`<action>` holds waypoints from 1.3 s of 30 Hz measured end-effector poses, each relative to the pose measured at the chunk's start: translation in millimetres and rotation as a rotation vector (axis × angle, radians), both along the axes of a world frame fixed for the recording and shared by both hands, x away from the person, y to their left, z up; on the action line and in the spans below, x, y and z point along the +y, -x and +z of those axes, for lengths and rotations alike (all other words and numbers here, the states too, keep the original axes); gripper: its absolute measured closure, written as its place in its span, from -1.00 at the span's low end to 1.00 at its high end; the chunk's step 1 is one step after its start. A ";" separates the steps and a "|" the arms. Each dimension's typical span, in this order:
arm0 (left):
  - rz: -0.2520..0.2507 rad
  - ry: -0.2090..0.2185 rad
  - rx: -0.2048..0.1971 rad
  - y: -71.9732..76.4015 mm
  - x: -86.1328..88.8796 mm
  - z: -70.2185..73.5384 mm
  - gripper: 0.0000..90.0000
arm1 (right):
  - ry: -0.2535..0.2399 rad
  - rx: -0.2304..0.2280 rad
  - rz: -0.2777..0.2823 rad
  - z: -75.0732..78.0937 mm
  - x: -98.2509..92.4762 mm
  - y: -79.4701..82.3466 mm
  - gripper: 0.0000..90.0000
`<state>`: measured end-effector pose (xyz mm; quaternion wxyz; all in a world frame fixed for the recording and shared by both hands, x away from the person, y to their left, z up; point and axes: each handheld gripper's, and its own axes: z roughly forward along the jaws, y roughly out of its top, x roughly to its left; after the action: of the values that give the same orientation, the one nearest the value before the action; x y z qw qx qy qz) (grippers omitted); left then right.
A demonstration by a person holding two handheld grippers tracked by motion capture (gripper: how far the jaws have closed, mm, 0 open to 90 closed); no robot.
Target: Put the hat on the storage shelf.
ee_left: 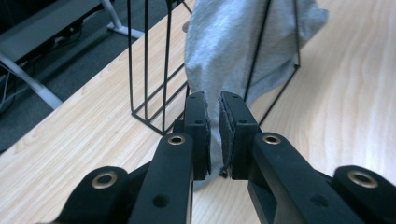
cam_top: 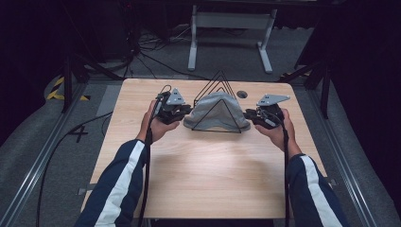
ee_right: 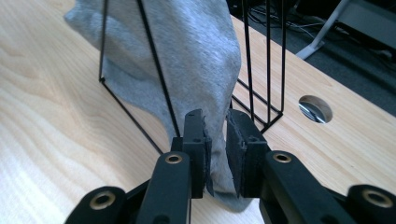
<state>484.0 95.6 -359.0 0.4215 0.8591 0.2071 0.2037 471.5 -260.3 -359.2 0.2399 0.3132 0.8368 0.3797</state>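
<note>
A grey cloth (cam_top: 215, 111) hangs draped over a black wire triangular rack (cam_top: 220, 78) at the far middle of the wooden table (cam_top: 203, 165). My left gripper (cam_top: 187, 111) is at the cloth's left end. In the left gripper view its jaws (ee_left: 215, 126) are nearly together, with the hem of the cloth (ee_left: 233, 42) pinched between them beside the rack (ee_left: 145, 70). My right gripper (cam_top: 248, 116) is at the cloth's right end. Its jaws (ee_right: 215, 140) hold a fold of the cloth (ee_right: 196, 46) next to the rack (ee_right: 268, 56).
A round cable hole (cam_top: 242, 94) sits in the table just behind the rack's right side, also the hole (ee_right: 315, 108) in the right gripper view. A white desk frame (cam_top: 231, 28) stands on the floor beyond the table. Bare wood stretches toward the near edge.
</note>
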 end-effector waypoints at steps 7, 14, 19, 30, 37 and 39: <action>-0.015 -0.044 -0.025 24.9 20.4 11.1 0.84 | 0.043 -0.006 0.023 13.9 -5.6 17.8 0.71; -0.006 -0.079 -0.009 42.7 42.0 6.2 0.84 | 0.062 0.000 0.031 14.9 -13.3 33.1 0.69; 0.006 -0.103 0.013 51.5 54.1 -2.9 0.81 | 0.072 0.005 0.027 10.3 -19.7 41.1 0.66; 0.026 -0.157 0.061 80.0 82.6 -31.3 0.71 | 0.046 0.005 -0.002 -13.6 -47.5 68.8 0.40; 0.009 -0.197 0.101 97.5 95.1 -54.5 0.61 | 0.053 0.001 -0.006 -35.2 -73.1 94.6 0.31; -0.005 -0.202 0.120 102.6 96.0 -62.4 0.58 | 0.047 0.005 -0.021 -43.1 -80.8 101.3 0.28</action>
<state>381.4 191.6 -421.4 0.3203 0.9082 0.2081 0.1708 370.2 -341.1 -402.3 0.2488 0.3173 0.8427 0.3568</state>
